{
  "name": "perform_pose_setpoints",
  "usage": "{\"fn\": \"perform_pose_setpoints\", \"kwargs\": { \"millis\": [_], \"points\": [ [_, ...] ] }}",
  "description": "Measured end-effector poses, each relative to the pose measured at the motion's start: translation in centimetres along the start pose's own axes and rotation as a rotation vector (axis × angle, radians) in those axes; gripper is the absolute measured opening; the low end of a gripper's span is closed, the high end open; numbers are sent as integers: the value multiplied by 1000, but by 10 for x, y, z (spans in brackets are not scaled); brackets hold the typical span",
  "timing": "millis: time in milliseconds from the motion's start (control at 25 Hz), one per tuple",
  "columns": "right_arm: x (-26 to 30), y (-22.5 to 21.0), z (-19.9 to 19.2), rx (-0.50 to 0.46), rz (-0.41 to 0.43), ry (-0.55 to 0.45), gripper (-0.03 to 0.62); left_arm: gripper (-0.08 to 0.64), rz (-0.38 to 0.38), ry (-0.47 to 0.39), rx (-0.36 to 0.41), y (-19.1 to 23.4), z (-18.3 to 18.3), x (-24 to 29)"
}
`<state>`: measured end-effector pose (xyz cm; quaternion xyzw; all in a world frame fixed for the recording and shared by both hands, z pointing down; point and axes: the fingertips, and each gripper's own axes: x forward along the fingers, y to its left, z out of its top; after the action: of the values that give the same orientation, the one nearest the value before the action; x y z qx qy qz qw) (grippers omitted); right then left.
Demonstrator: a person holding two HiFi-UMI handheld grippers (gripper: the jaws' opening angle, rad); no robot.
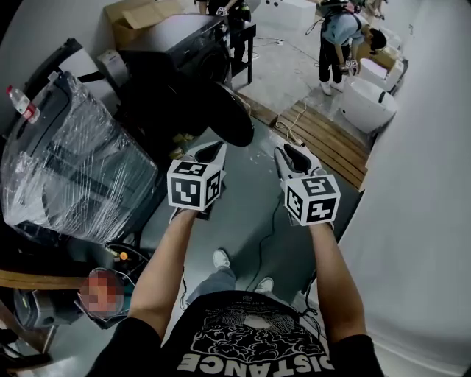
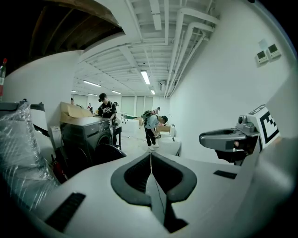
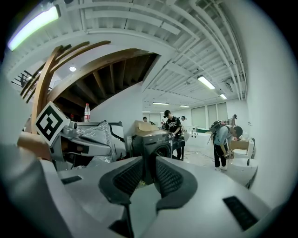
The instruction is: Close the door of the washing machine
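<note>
The dark washing machine (image 1: 184, 44) stands at the top of the head view, its round door (image 1: 234, 114) swung open toward me. Both grippers hover side by side in the air short of the door, touching nothing. My left gripper (image 1: 212, 149) is nearest the door's lower edge, with its jaws closed tip to tip (image 2: 150, 155) on nothing. My right gripper (image 1: 293, 152) lies further right; its jaws (image 3: 149, 160) are drawn together with only a thin slit and nothing between them. The machine (image 3: 156, 142) shows straight ahead through that slit. In the left gripper view the open door (image 2: 109, 153) is left of the jaws.
A plastic-wrapped appliance (image 1: 73, 169) with a bottle (image 1: 22, 103) on it stands at the left. A cardboard box (image 1: 140, 15) tops the washer. A wooden pallet (image 1: 327, 140), white toilets (image 1: 368, 103) and a bending person (image 1: 338, 37) are at the right. Cables cross the floor.
</note>
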<state>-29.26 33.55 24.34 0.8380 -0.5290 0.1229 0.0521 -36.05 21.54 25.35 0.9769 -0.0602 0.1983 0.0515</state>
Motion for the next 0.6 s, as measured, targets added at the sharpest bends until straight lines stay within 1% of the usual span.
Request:
{"fn": "perform_pose_setpoints", "kwargs": {
  "millis": [40,80,360,440,600],
  "points": [
    [9,3,-1,3,5,8,86,29,-3,0,2,8,1,4],
    [18,5,-1,4,10,17,103,29,-7,0,1,16,2,8],
    [79,14,13,18,-2,46,171,29,-44,-5,-10,72,14,32],
    [93,16,17,23,-7,56,218,29,-61,-8,-2,82,20,37],
    [117,23,24,5,-15,83,247,29,-94,-11,11,98,27,47]
  ]
}}
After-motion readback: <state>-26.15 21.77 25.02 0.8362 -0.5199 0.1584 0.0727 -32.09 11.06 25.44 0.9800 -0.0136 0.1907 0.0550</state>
